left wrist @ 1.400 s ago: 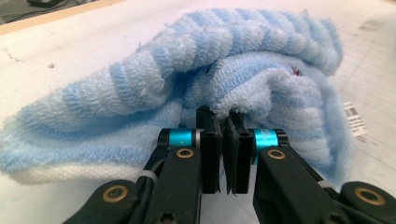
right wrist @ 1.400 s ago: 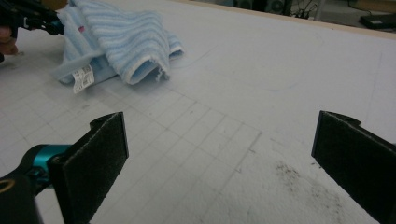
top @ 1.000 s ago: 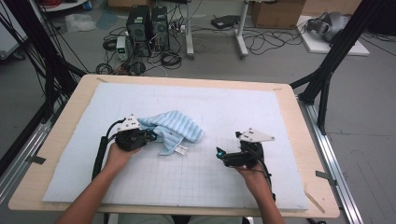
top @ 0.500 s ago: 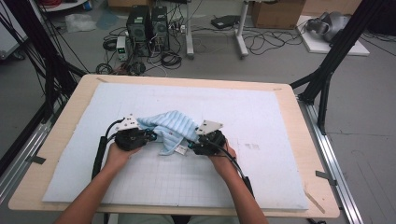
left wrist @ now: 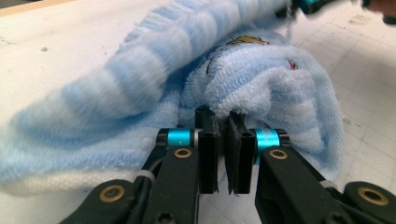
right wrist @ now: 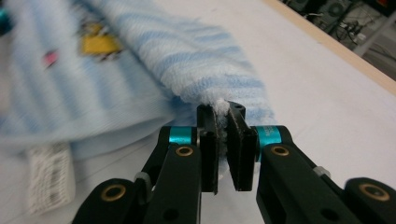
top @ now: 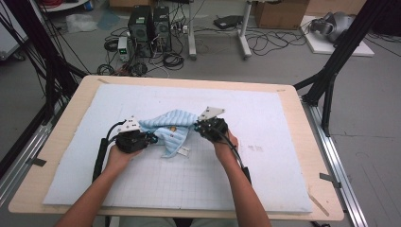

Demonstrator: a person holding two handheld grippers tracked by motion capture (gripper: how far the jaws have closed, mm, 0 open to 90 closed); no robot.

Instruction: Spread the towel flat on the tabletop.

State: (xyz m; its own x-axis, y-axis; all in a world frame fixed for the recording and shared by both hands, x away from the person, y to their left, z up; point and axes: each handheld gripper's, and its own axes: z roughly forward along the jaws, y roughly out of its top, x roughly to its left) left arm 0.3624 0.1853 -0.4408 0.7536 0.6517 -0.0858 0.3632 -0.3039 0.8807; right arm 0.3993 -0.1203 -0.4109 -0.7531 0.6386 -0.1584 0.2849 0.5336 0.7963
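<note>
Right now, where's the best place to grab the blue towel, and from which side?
By its edges, from opposite sides. The towel lies bunched, with its edges sticking out, so the left hand-held gripper and right hand-held gripper each pinch an edge.

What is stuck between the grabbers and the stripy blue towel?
Nothing visible. The left gripper pinches a fold of the blue striped towel directly, and the right gripper, whose jaws have just closed, bites its edge too. Bare white mat lies around.
</note>
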